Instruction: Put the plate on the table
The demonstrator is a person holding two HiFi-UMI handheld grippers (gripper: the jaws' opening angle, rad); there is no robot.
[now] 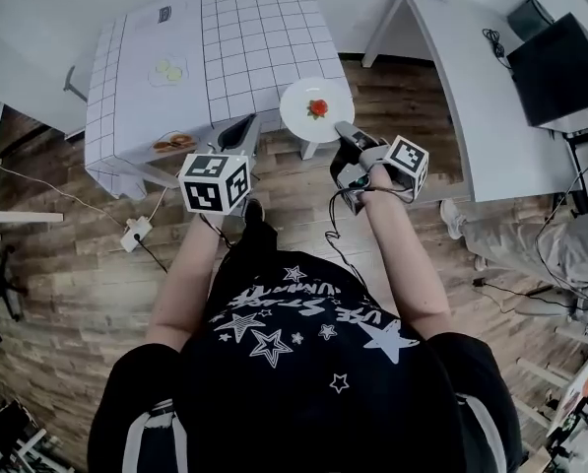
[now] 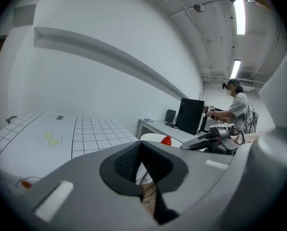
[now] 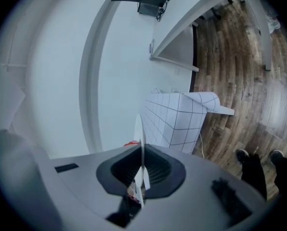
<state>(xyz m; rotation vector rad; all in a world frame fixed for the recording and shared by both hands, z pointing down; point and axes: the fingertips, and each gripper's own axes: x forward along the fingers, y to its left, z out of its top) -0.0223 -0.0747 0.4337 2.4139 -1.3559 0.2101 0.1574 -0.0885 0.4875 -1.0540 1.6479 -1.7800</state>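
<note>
Seen from above, a person in a black star-printed shirt reaches both bare forearms forward, toward 12 o'clock. The left gripper [image 1: 246,124] points at the near edge of the table [image 1: 254,37], which is covered with a white grid cloth. The right gripper [image 1: 341,126] angles toward 11 o'clock, further out than the left. Both hands are hidden under the marker cubes.

The white plate [image 1: 298,106] sits at 11 o'clock from the right gripper, level, at the table's near right corner. A small red item [image 1: 318,107] lies in its middle, too small to identify. From overhead, the plate's near rim disappears under the gripper, so the exact grip point is covered. No view settles whether the plate hangs above the cloth or just off the corner.

In the right gripper view, the plate [image 3: 139,129] shows edge-on as a thin white line running straight between the dark pads. The right gripper [image 3: 142,150] is clamped on its rim, a pad pressed to each face.

In the left gripper view, the left gripper [image 2: 141,146] is empty, its jaws drawn together at the tips. The plate [image 2: 153,137] appears at 1 o'clock from them, well apart.
</note>
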